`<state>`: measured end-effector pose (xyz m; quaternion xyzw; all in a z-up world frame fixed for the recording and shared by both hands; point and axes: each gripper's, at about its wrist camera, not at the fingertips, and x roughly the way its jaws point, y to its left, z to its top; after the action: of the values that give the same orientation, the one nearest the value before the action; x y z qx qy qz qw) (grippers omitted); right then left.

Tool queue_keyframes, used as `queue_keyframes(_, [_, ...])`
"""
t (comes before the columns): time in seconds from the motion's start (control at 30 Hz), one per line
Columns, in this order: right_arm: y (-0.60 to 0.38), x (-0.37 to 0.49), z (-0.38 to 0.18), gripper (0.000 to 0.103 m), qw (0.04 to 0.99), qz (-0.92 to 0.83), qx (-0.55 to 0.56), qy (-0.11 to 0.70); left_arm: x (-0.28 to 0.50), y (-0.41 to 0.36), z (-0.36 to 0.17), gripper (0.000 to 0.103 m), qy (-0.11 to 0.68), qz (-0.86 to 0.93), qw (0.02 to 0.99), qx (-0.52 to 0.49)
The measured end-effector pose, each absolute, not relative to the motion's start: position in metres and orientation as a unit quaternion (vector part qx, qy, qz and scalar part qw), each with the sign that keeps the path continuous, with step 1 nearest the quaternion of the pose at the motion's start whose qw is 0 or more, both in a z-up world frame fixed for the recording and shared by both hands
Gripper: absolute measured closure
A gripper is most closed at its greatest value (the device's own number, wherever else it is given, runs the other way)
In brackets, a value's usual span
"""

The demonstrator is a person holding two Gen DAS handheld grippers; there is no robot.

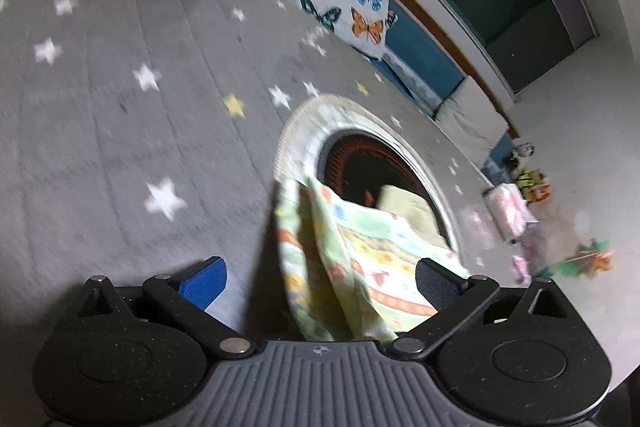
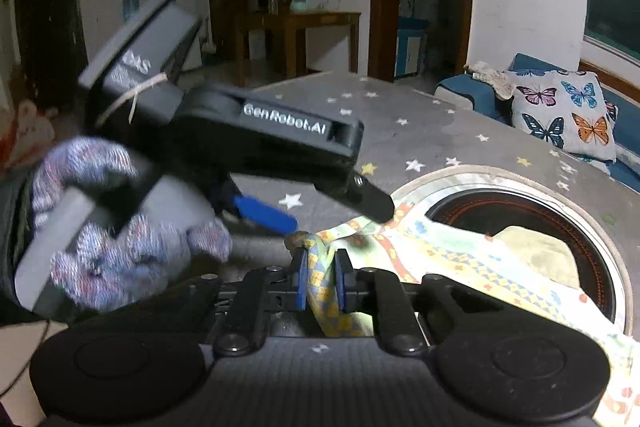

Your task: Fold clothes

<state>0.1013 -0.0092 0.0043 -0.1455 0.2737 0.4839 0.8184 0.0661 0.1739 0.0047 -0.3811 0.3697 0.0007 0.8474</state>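
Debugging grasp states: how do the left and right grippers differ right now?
The left gripper is open, fingers spread wide; the right gripper is shut, its blue pads pinching a bunched edge of the patterned cloth. In the left wrist view the cloth hangs loose between the left fingers, unclamped; the right has it gripped. Both are over the star-print grey cover near the round basket.

Pale patterned cloth (image 2: pixel 452 259), orange, yellow and green print; bunched at 6 o'clock, draped toward 3 o'clock over dark round opening.
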Motion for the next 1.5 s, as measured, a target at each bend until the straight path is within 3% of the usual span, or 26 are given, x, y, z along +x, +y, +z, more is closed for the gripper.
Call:
queue_keyframes(0.07, [-0.014, 0.1, 0.007, 0.091, 0.818, 0.487, -0.139, 0.272, 0.069, 0.169, 0.002, 0.012, 0.373, -0.016, 0.836, -0.402])
queue_keyframes(0.13, [-0.018, 0.098, 0.008, 0.091, 0.818, 0.49, -0.135, 0.271, 0.072, 0.164, -0.001, 0.025, 0.374, -0.026, 0.829, -0.416])
queue_keyframes(0.17, [-0.019, 0.098, 0.007, 0.091, 0.817, 0.491, -0.134, 0.271, 0.073, 0.163, -0.003, 0.038, 0.376, -0.029, 0.824, -0.422])
queue_keyframes(0.2, [-0.019, 0.098, 0.006, 0.091, 0.816, 0.493, -0.133, 0.271, 0.075, 0.163, -0.006, 0.057, 0.378, -0.031, 0.82, -0.428])
queue_keyframes(0.27, [-0.02, 0.098, 0.003, 0.09, 0.813, 0.497, -0.131, 0.275, 0.077, 0.162, -0.01, 0.082, 0.384, -0.029, 0.816, -0.432])
queue_keyframes(0.3, [-0.021, 0.099, 0.003, 0.09, 0.813, 0.497, -0.129, 0.276, 0.078, 0.162, -0.012, 0.088, 0.386, -0.026, 0.815, -0.431])
queue_keyframes(0.77, [-0.13, 0.171, -0.023, 0.086, 0.88, 0.323, -0.058, 0.344, 0.075, 0.157, -0.01, 0.091, 0.384, -0.014, 0.832, -0.4])
queue_keyframes(0.83, [-0.147, 0.181, -0.031, 0.094, 0.886, 0.303, -0.041, 0.35, 0.075, 0.156, -0.01, 0.091, 0.385, -0.013, 0.834, -0.396])
queue_keyframes(0.9, [-0.156, 0.182, -0.029, 0.093, 0.892, 0.291, -0.035, 0.345, 0.075, 0.155, -0.009, 0.091, 0.384, -0.014, 0.837, -0.391])
queue_keyframes(0.97, [-0.162, 0.183, -0.028, 0.083, 0.902, 0.267, -0.046, 0.337, 0.076, 0.154, -0.008, 0.091, 0.383, -0.013, 0.839, -0.386])
queue_keyframes(1.1, [-0.182, 0.194, -0.034, 0.077, 0.915, 0.222, -0.034, 0.335, 0.077, 0.152, -0.007, 0.091, 0.384, -0.012, 0.842, -0.378])
queue_keyframes(1.23, [-0.193, 0.202, -0.039, 0.062, 0.921, 0.191, -0.017, 0.339, 0.078, 0.152, -0.007, 0.091, 0.386, -0.011, 0.845, -0.371])
queue_keyframes(1.5, [-0.198, 0.212, -0.047, 0.06, 0.925, 0.169, 0.017, 0.339, 0.079, 0.149, -0.004, 0.091, 0.384, -0.008, 0.852, -0.354])
